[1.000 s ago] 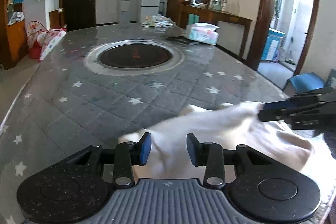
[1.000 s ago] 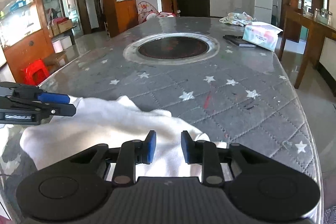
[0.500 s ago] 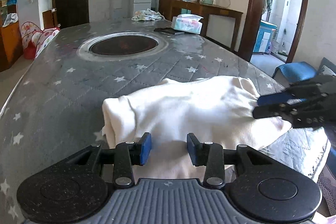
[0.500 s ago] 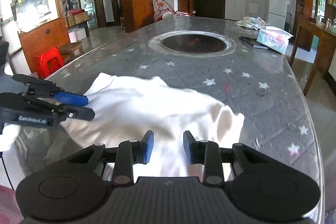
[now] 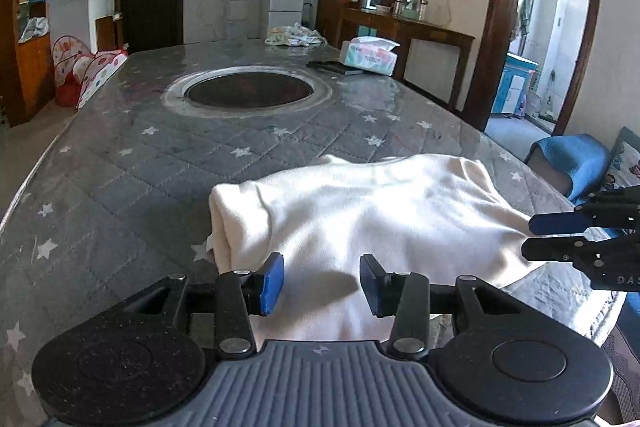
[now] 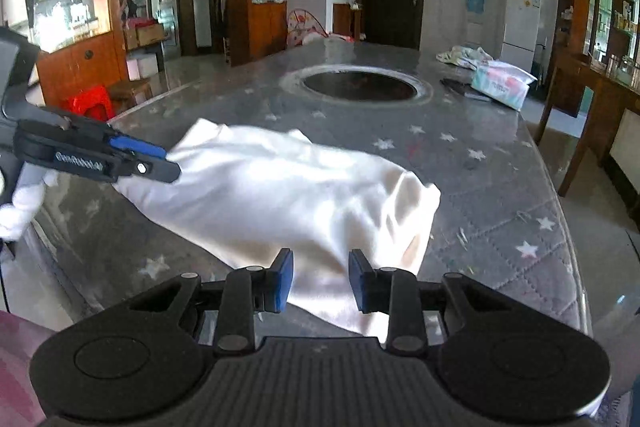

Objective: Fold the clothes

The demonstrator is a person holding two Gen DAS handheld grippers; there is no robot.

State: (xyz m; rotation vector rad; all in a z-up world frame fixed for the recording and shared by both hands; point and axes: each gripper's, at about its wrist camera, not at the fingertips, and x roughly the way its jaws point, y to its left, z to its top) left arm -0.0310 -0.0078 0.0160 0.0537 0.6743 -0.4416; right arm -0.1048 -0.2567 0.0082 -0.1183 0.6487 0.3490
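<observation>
Between both open tools (image 5: 322, 283) (image 6: 320, 281) lies the white garment (image 5: 384, 211).

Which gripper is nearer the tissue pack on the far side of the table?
Right. The tissue pack lies far ahead on the right gripper's side; the left gripper sits at the white garment's opposite end, farther away.

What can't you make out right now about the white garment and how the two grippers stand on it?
- Left wrist view: the white garment's near hem runs under the left gripper; its body hides whether any cloth is caught.
- Right wrist view: the same at the right gripper; the cloth is glare-washed, folds unreadable.
- Both views: garment type and the layers underneath stay hidden.
- Left wrist view: the frame edge cuts the table's near edge.
</observation>
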